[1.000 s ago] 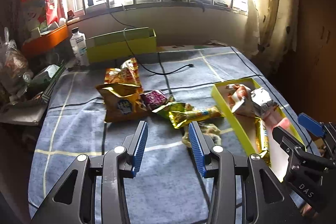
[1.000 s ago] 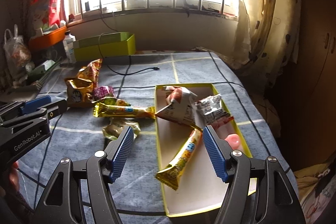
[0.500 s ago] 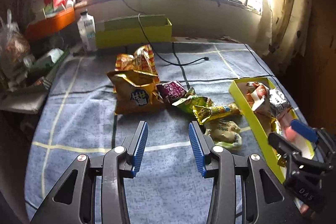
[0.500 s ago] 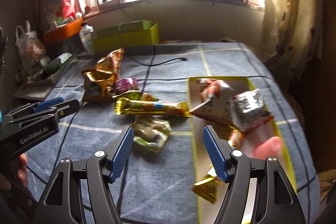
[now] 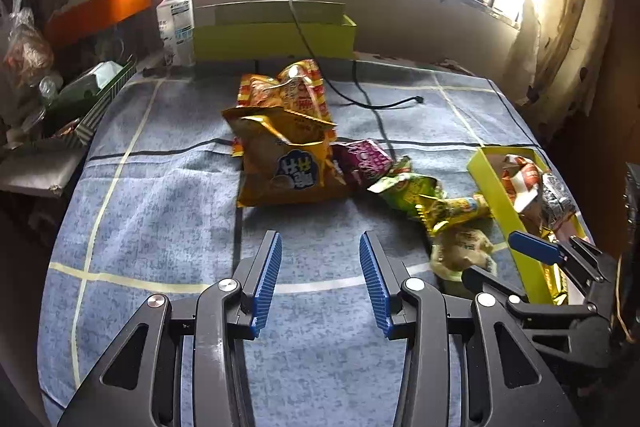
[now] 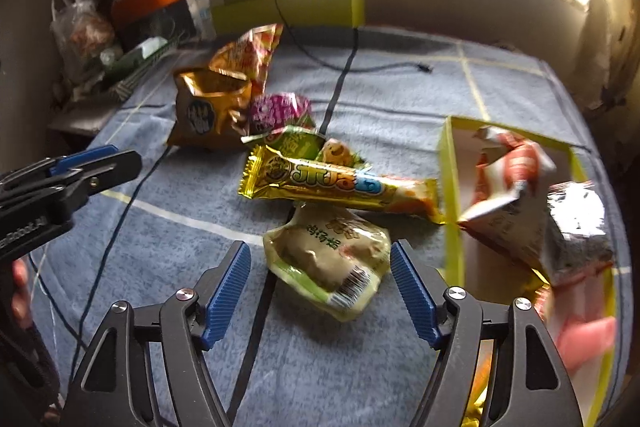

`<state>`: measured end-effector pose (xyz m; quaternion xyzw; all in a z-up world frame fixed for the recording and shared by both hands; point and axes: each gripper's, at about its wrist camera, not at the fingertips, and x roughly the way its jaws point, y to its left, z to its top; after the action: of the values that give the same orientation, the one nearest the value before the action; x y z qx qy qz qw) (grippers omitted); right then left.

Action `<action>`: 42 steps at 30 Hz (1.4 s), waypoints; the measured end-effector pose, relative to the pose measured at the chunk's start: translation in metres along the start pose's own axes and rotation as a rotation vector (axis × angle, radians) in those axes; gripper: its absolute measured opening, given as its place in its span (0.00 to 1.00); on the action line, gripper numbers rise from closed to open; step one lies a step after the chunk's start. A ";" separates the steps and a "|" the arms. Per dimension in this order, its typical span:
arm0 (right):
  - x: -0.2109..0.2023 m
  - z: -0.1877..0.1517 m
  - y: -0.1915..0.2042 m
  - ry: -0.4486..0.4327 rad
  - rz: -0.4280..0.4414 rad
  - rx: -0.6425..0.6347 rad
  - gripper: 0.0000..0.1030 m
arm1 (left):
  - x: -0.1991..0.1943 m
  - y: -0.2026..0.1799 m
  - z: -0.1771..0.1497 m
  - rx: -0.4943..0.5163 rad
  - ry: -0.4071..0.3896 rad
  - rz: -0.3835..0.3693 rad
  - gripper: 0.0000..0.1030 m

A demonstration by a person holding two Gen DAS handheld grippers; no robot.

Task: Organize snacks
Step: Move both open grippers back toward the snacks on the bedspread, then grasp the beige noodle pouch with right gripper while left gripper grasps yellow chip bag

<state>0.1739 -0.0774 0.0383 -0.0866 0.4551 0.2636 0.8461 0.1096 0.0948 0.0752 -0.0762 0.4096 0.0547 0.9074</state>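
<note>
Beige-green snack pouch lies flat on blue checked blanket, between spread jaws of right gripper, untouched. Gold snack bar just behind, end against yellow tray wall. Left gripper jaws apart, empty, orange chip bag ahead.

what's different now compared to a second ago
The right gripper has swung left, from above the yellow tray to the pale green snack packet, which now lies between its open fingers. The left gripper drifted left, open and empty. The snacks haven't moved.
</note>
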 end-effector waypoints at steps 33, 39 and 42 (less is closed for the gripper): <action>0.014 -0.026 0.034 0.042 -0.003 -0.045 0.72 | 0.031 0.054 0.014 -0.084 0.043 -0.024 0.41; 0.008 -0.035 0.036 0.034 0.003 -0.036 0.72 | 0.042 0.053 0.027 -0.071 0.028 -0.070 0.41; 0.007 -0.036 0.036 0.032 0.003 -0.032 0.72 | 0.049 0.056 0.037 -0.089 0.019 -0.121 0.65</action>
<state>0.1321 -0.0581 0.0156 -0.1037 0.4642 0.2709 0.8369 0.1596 0.1580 0.0572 -0.1415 0.4102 0.0170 0.9008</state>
